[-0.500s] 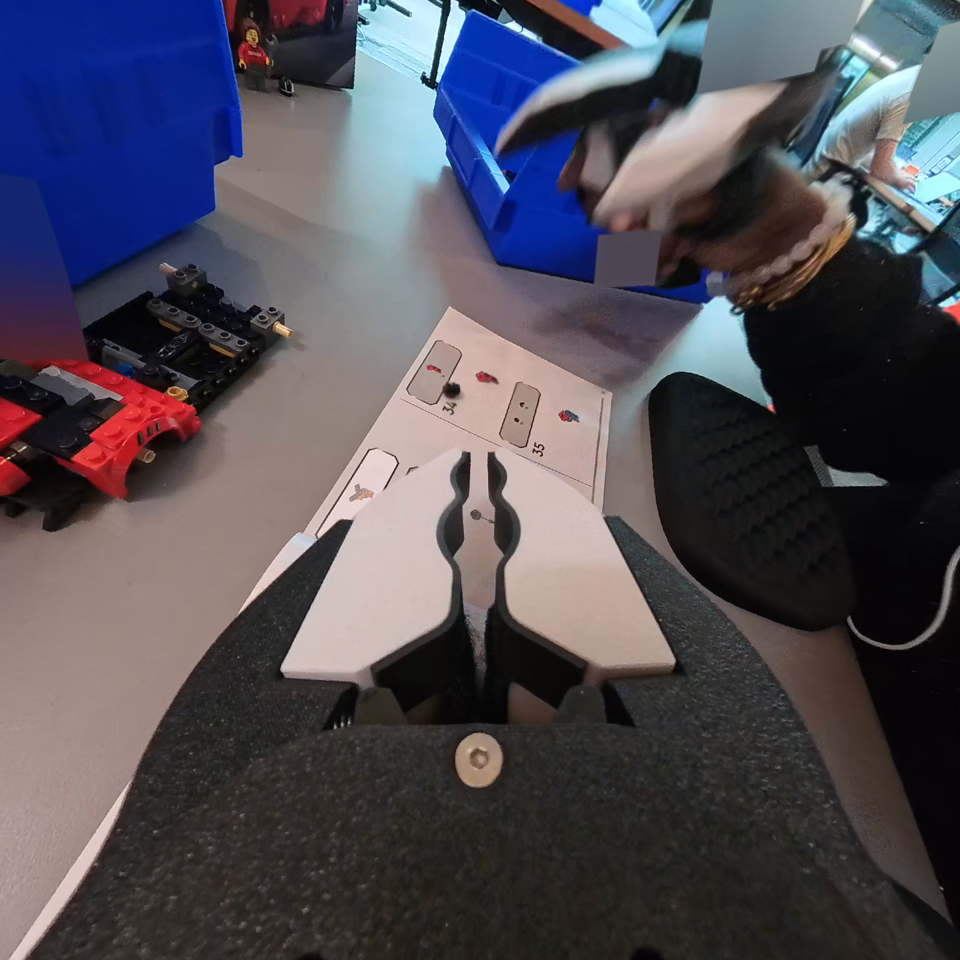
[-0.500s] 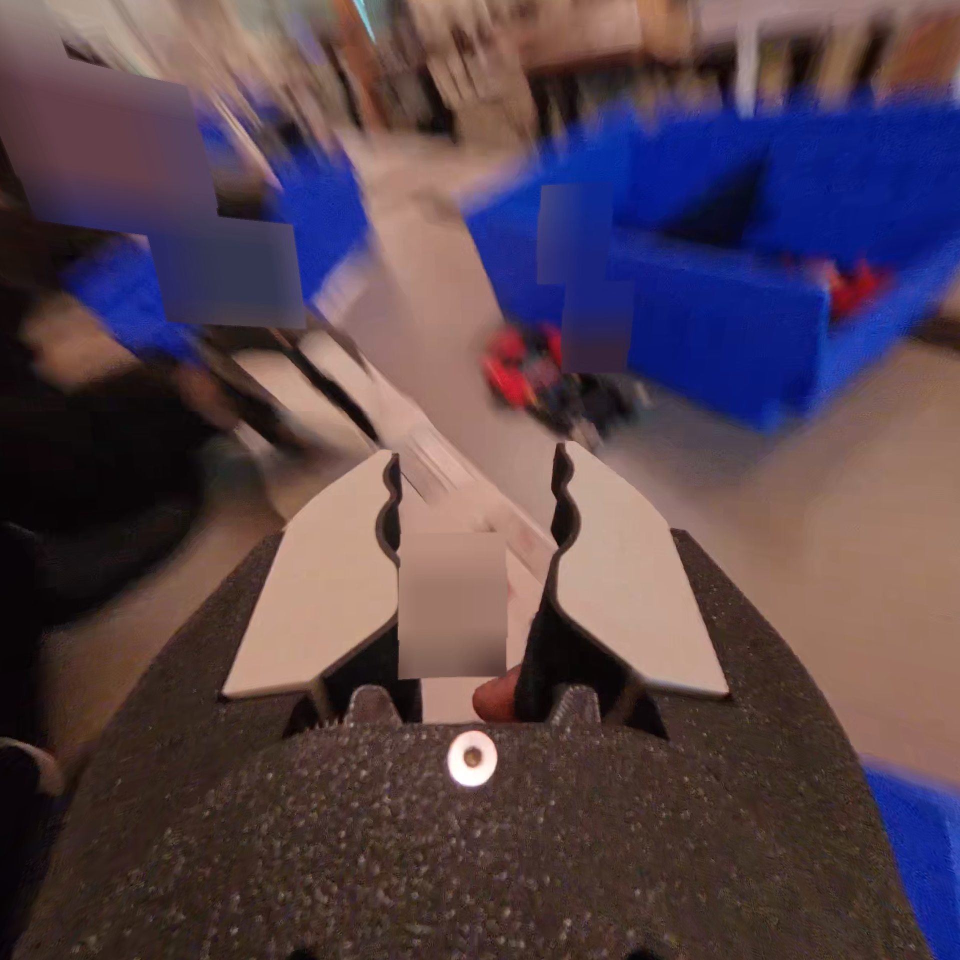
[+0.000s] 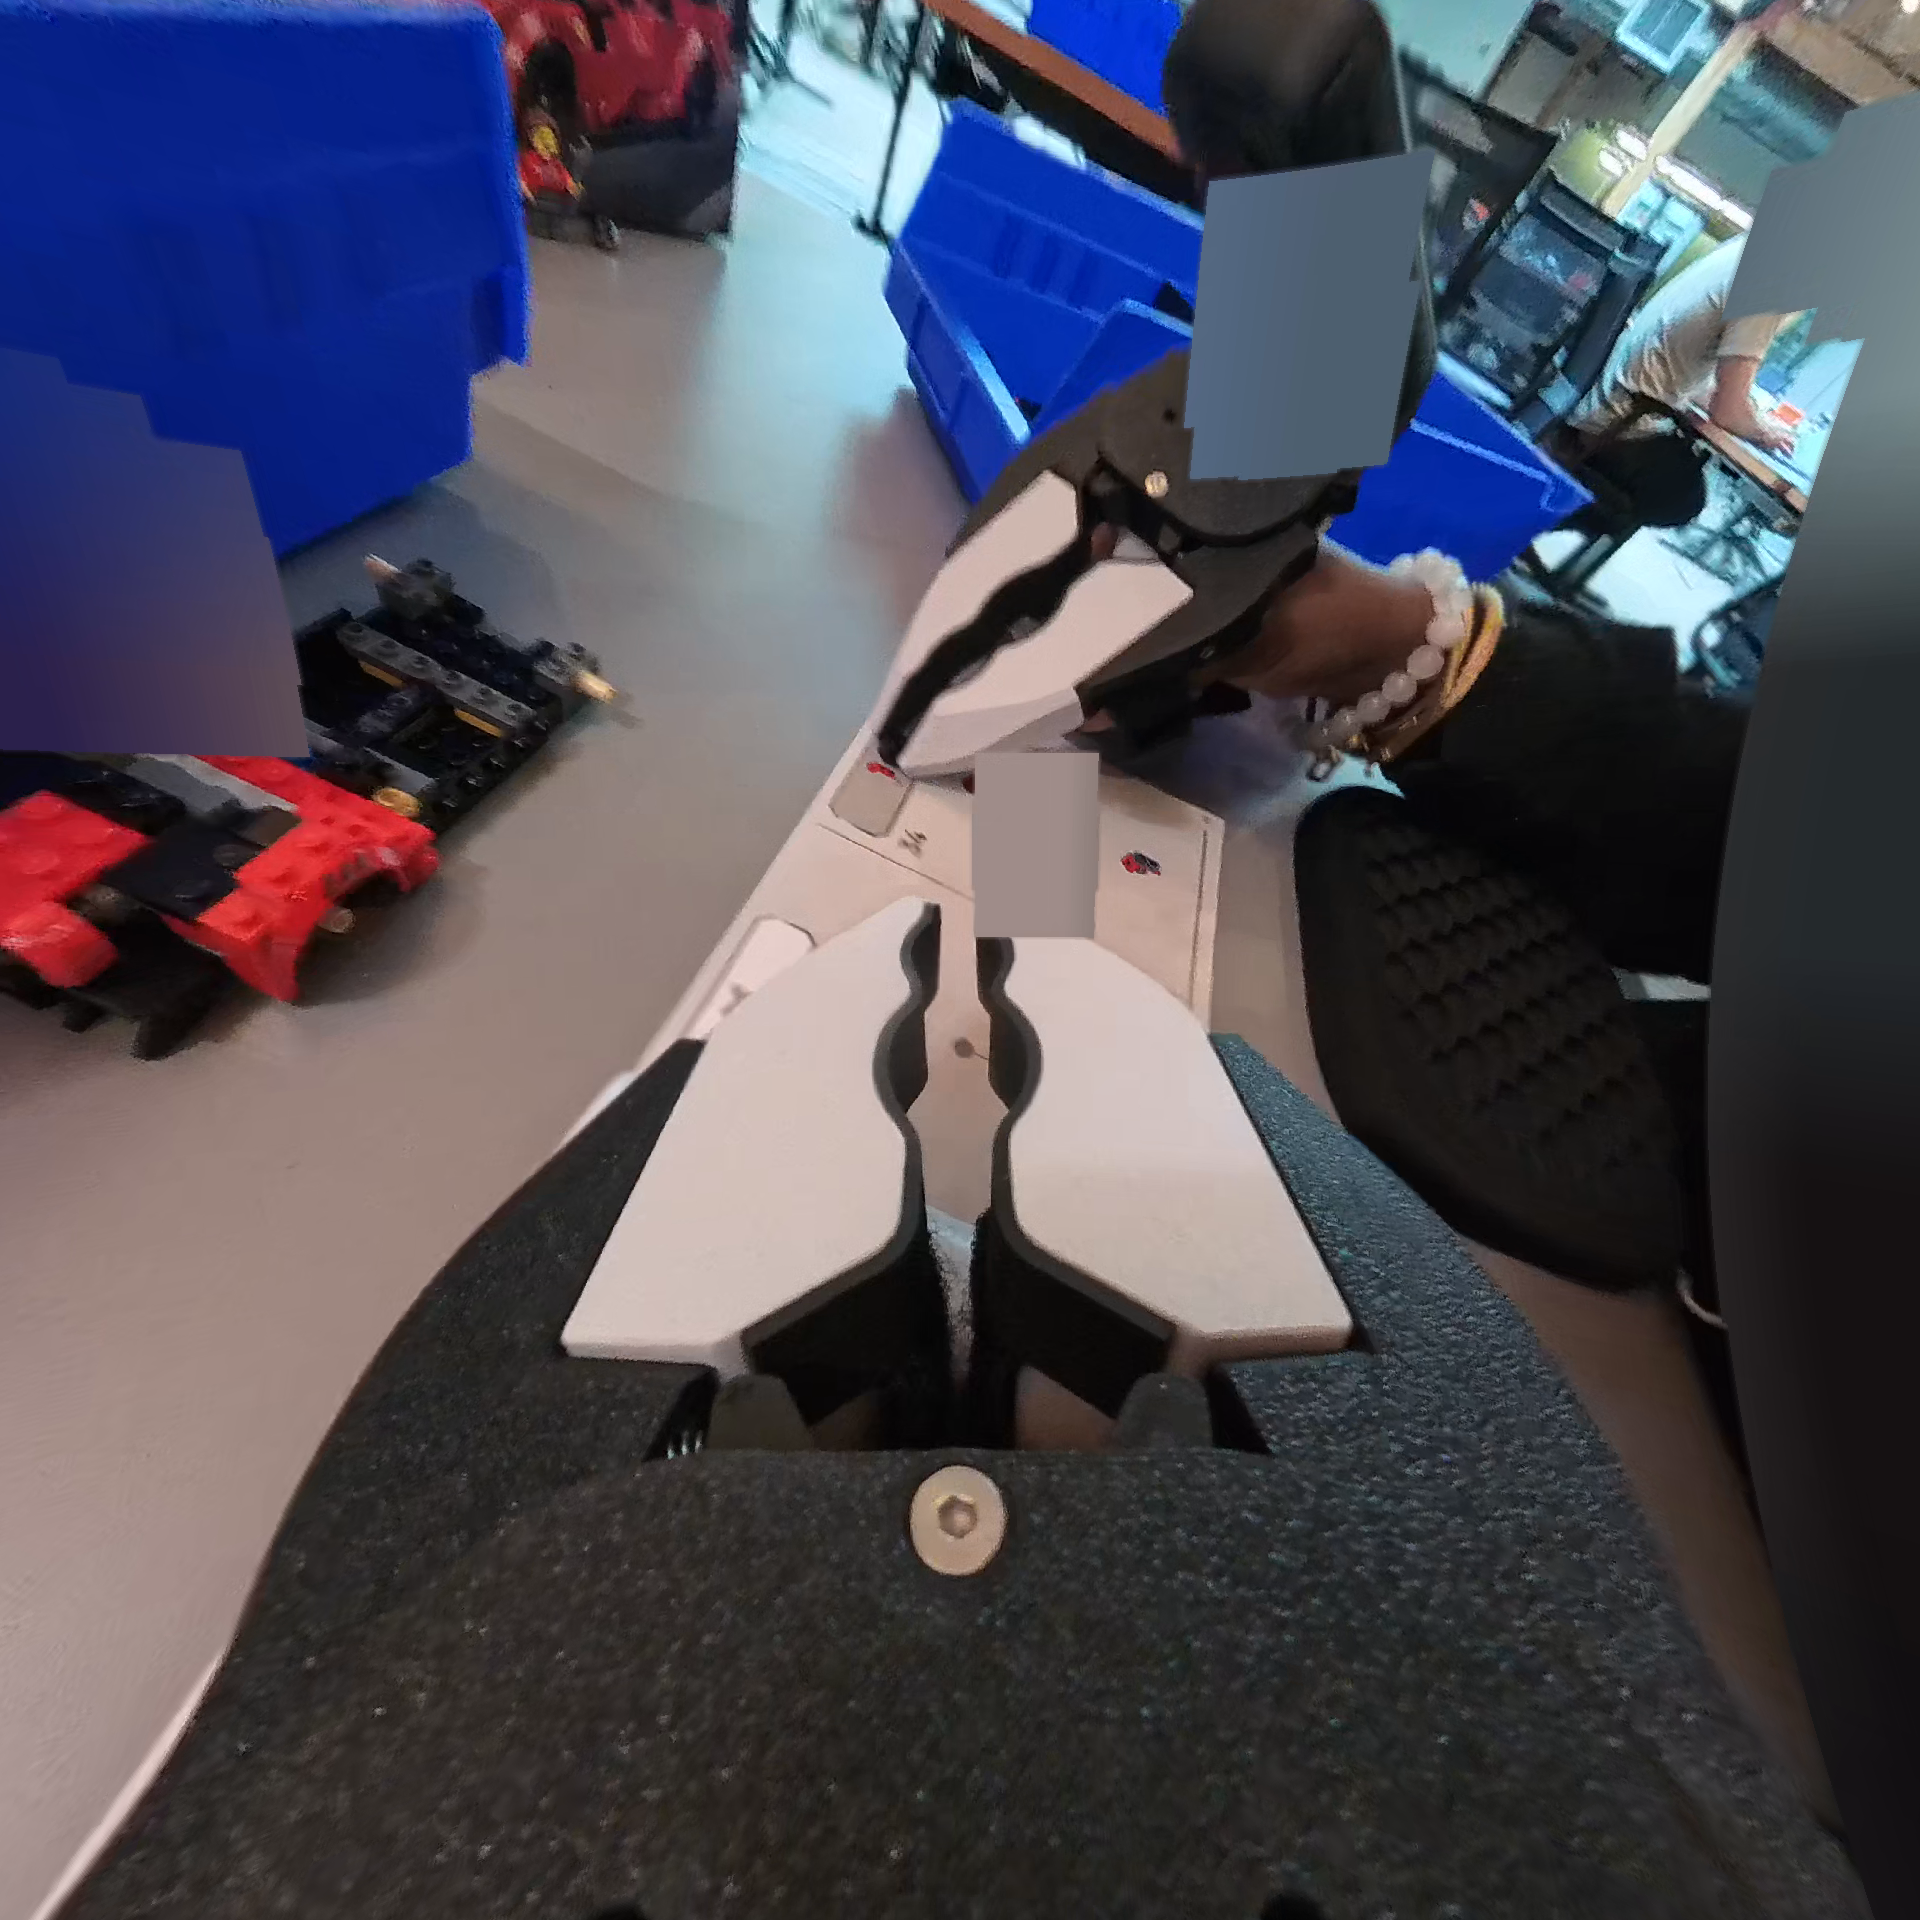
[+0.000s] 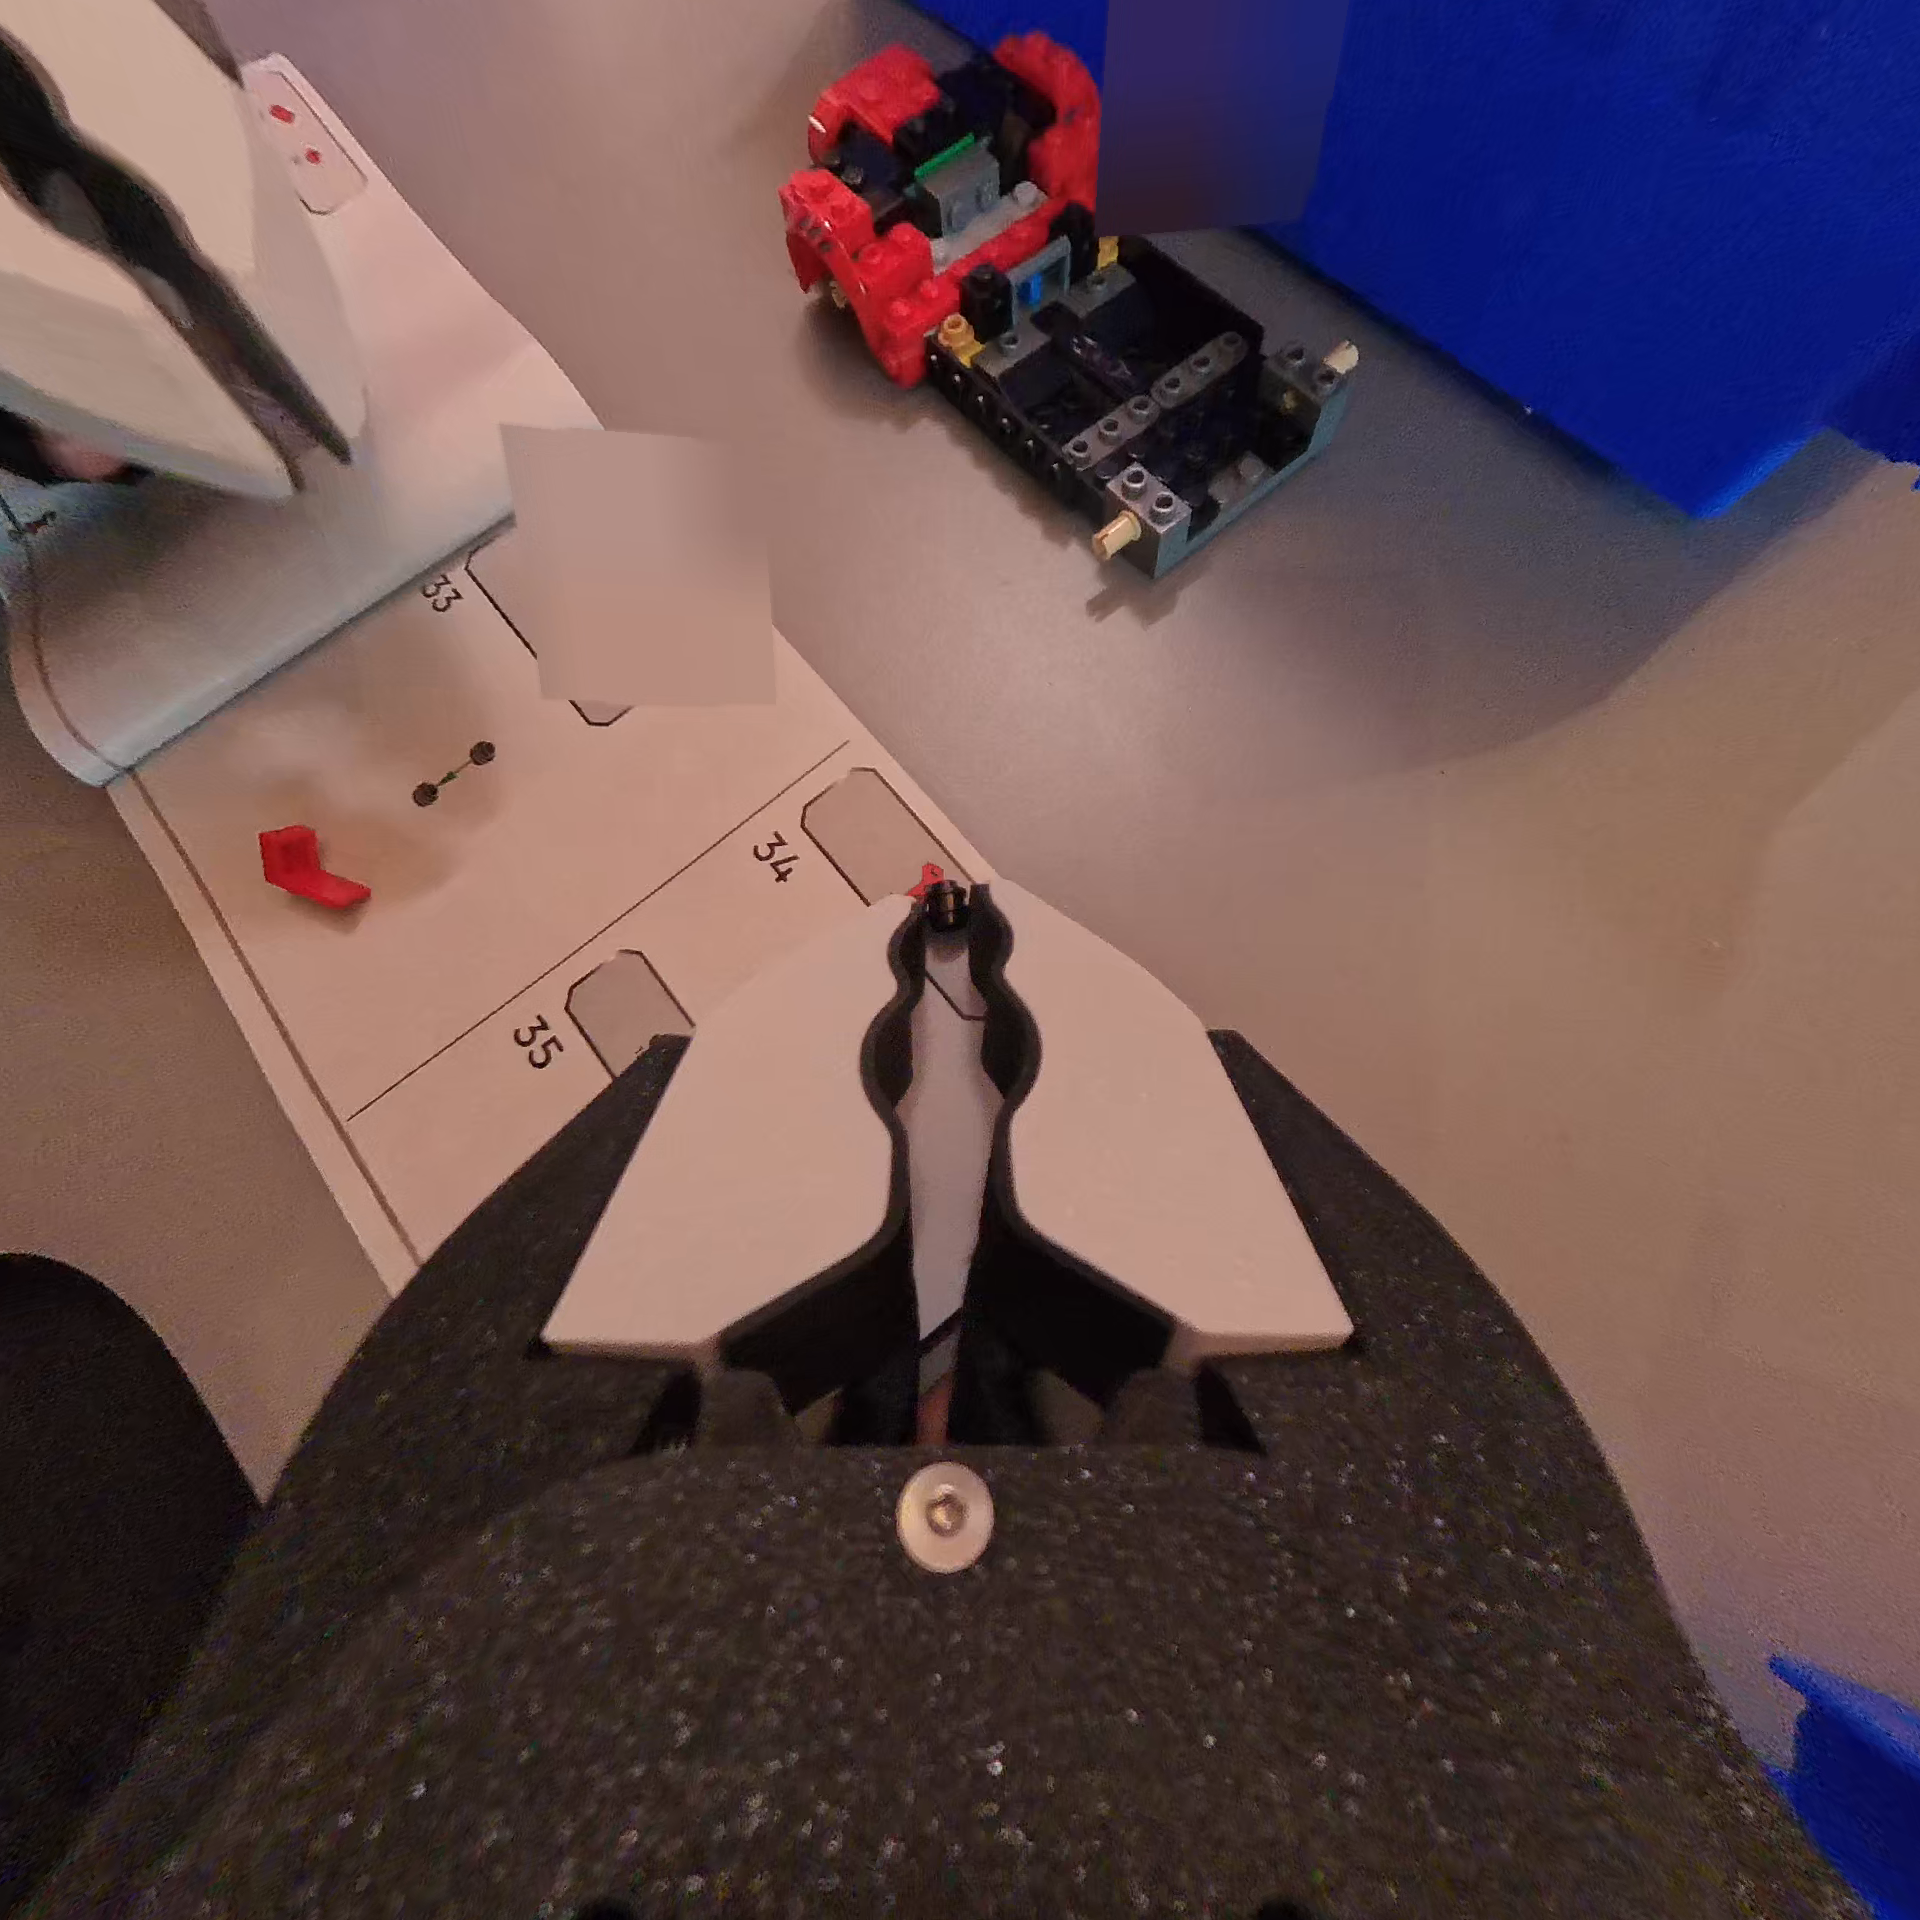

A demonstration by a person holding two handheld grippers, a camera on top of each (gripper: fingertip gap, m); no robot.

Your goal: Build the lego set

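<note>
— Right gripper (image 4: 948, 914)?
— Tips down on the instruction booklet (image 4: 582, 935), pinched together on a small black lego pin (image 4: 945, 906) at the very ends of the fingers. Seen also from the left wrist view (image 3: 896, 750), angled down onto the far end of the page.
— And the left gripper (image 3: 961, 935)?
— Held low over the near part of the same booklet (image 3: 1164, 914); fingers nearly together, only a narrow gap, nothing between them.
— Whereabouts of the build?
— Half-built red and black lego car (image 4: 1039, 301) on the grey table (image 4: 1351, 831), well apart from the booklet, beside a big blue bin (image 4: 1610, 208). Same car at the left edge of the left wrist view (image 3: 260, 810).
— Loose parts?
— One small red bracket piece (image 4: 307, 868) lying on the open page, apart from both grippers.
— Anything else nearby?
— Black mesh chair seat (image 3: 1486, 1039) just right of the booklet.
</note>
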